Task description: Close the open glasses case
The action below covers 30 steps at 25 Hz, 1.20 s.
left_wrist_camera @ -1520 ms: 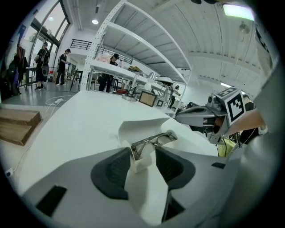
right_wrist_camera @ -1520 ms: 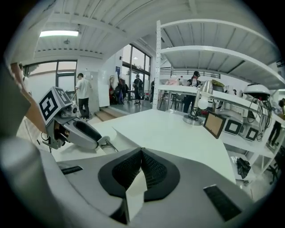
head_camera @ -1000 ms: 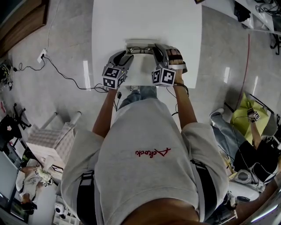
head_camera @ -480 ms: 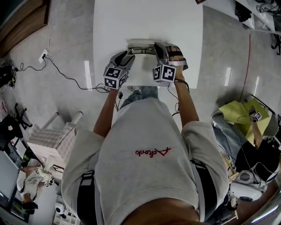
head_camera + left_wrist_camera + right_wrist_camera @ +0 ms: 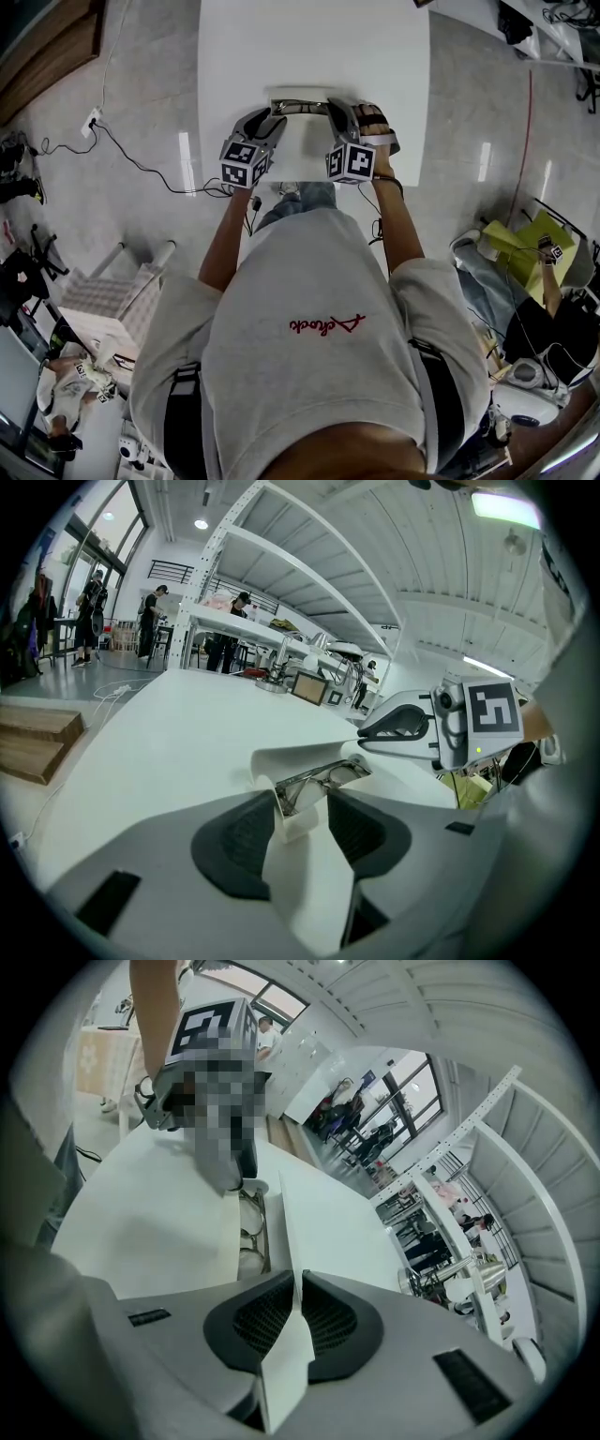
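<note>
An open white glasses case [image 5: 300, 101] lies on the white table [image 5: 309, 47], with dark-framed glasses [image 5: 319, 778] inside it. My left gripper [image 5: 275, 117] is at the case's left end, where the end wall [image 5: 292, 813] sits between its pads, and it is shut on it. My right gripper [image 5: 335, 108] is at the right end. Its jaws have just been closing on the thin upright lid flap [image 5: 286, 1232], and the pads [image 5: 328, 1321] now pinch it. The glasses [image 5: 251, 1232] show left of that flap.
The table's near edge [image 5: 309, 183] runs just behind both grippers. A cable [image 5: 141, 159] trails over the floor at the left. People sit or stand on the floor at the lower left [image 5: 66, 389] and at the right [image 5: 534, 300].
</note>
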Tool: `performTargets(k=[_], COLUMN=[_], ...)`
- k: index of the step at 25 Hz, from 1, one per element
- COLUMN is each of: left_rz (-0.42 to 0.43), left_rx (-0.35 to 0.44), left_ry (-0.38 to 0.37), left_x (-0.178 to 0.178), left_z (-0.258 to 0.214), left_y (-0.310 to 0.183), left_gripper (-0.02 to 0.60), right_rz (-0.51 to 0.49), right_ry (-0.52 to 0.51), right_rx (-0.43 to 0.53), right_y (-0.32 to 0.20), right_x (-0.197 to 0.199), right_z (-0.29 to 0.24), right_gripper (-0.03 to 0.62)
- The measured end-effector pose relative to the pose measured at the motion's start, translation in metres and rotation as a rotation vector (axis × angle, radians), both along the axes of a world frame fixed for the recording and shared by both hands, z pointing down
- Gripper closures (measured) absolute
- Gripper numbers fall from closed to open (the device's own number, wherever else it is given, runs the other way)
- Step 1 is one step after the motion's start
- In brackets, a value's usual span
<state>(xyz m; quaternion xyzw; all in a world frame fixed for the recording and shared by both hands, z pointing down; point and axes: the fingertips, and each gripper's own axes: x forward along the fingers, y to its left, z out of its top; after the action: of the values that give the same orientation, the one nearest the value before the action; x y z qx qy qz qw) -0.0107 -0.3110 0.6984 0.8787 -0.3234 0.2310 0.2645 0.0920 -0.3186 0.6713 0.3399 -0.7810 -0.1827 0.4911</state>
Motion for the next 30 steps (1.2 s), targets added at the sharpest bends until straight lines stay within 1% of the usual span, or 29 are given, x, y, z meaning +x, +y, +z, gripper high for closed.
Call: performTargets(k=[3,11,17,30], left_rz=[-0.004,-0.002,0.001,0.001], left_rx=[0.004,0.010,0.004,0.021], left_ry=[0.002,0.000,-0.002,-0.001], left_x=[-0.001,-0.005,-0.004,-0.006], left_z=[-0.002,-0.005,-0.005,-0.010], left_y=[0.001,0.007,0.014,0.012], left_gripper=[0.382,0.382,0.382,0.382], right_rz=[-0.011,-0.008,-0.010,0.008], right_ry=[0.015,0.005,-0.003,-0.031], right_rx=[-0.018,-0.060,-0.123,-0.116], right_y=[0.010,0.033,0.048,0.048], right_x=[0.000,-0.007,-0.009,-0.010], right_z=[0.005,0.020,0.037,0.032], right_gripper=[0.556,0.540,0.531,0.530])
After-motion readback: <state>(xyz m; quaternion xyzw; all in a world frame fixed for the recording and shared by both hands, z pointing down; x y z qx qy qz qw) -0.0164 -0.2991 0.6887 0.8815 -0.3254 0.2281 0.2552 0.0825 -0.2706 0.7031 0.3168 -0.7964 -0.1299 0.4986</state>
